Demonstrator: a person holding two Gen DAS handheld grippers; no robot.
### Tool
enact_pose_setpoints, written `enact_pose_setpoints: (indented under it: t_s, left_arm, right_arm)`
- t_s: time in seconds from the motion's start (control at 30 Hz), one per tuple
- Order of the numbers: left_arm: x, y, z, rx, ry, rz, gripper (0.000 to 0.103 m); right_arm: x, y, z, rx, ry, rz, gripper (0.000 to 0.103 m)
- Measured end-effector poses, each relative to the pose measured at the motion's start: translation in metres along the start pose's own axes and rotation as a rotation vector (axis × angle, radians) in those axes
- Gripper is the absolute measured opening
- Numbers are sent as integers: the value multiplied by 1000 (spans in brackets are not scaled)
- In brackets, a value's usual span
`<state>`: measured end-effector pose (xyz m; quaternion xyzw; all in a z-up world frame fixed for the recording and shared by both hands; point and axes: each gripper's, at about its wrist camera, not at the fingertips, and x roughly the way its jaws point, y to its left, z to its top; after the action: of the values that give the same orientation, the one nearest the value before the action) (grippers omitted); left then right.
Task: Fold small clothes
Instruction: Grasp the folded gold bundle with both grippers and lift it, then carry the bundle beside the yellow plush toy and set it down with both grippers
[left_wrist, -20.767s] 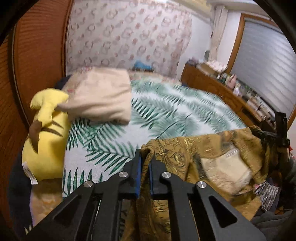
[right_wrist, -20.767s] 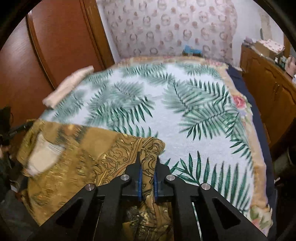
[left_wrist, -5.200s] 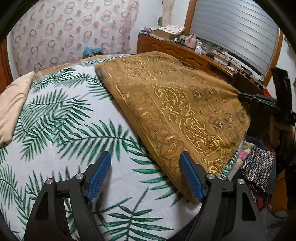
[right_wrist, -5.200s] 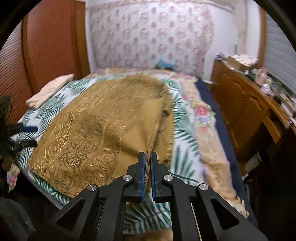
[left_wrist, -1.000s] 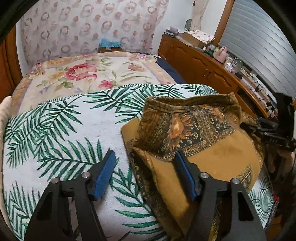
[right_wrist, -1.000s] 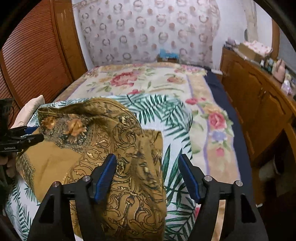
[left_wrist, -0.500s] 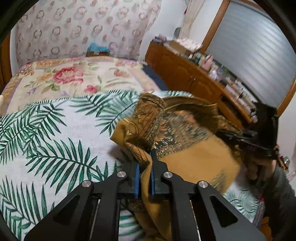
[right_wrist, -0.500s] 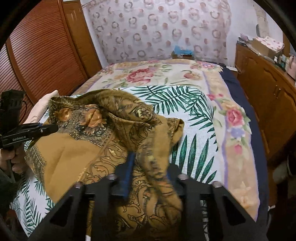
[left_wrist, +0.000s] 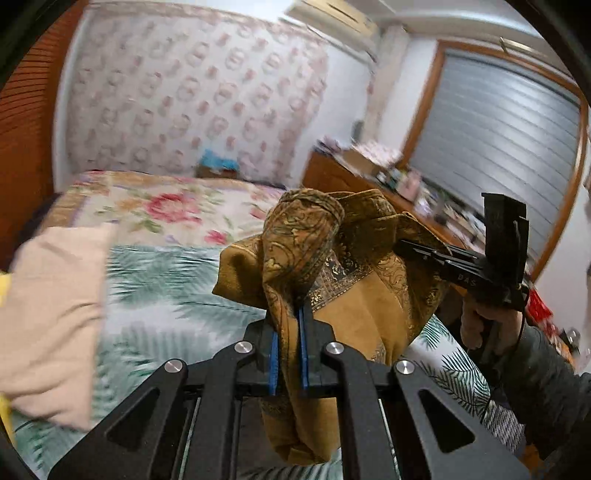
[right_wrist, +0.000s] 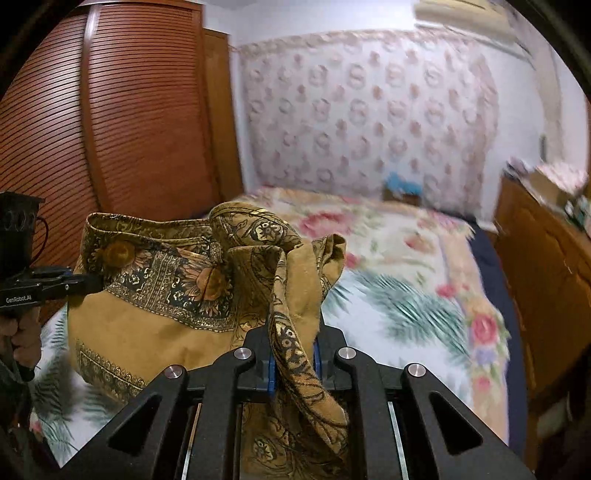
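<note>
Left wrist view: the left gripper (left_wrist: 288, 350) has its blue pads (left_wrist: 273, 363) pinched on a bunched corner of the ochre patterned cloth (left_wrist: 373, 306), which hangs in the air above the near edge of the bed (left_wrist: 159, 291). The right gripper (left_wrist: 424, 251) shows at the right of this view, nipping the opposite end of the same cloth, with a hand (left_wrist: 487, 325) on its handle.

In the right wrist view that gripper's jaws are closing and nearly together, with a twisted strand of the cloth (right_wrist: 155, 314) between its pads (right_wrist: 272, 369); the left gripper (right_wrist: 79, 284) bites the far end at the left.

The step in hand looks like lifting the cloth clear to shake it out or carry it over for the next fold. To do it well, I would keep both grips level with each other and draw them apart until the top hem runs straight, since it sags and twists between them now. Each pinch holds a wad rather than a single clean corner, so layers could slip out unevenly.

The cloth is thin, limp woven stuff, mustard on its plain face, with a dark floral border and gold scrollwork. The bed's cover has green palm fronds on white at the near end and pink flowers farther back. A soft beige folded cloth (left_wrist: 51, 317) lies at the bed's left edge.
</note>
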<state>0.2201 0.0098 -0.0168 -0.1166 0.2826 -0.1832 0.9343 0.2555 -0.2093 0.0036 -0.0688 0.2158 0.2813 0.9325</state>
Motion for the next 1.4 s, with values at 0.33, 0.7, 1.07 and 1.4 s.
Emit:
enact_pose_setpoints:
  t_s: [0.33,0.7,1.07,1.4]
  left_arm:
    - [-81,106,-7,-144,-132,230,9]
    - [-80,174,-49,-312,-120,323,9]
    - [-81,199,-66,-340,-71,378,26]
    - [-100,183,-50,-221,-127,433,82]
  right_arm:
    - [88,109,84,-207,-55,196,14]
    - [240,189,158,-440,-29,300,14]
    - [354,187,170,-406,156,274,41]
    - [329,164,200,-309,68,317,63]
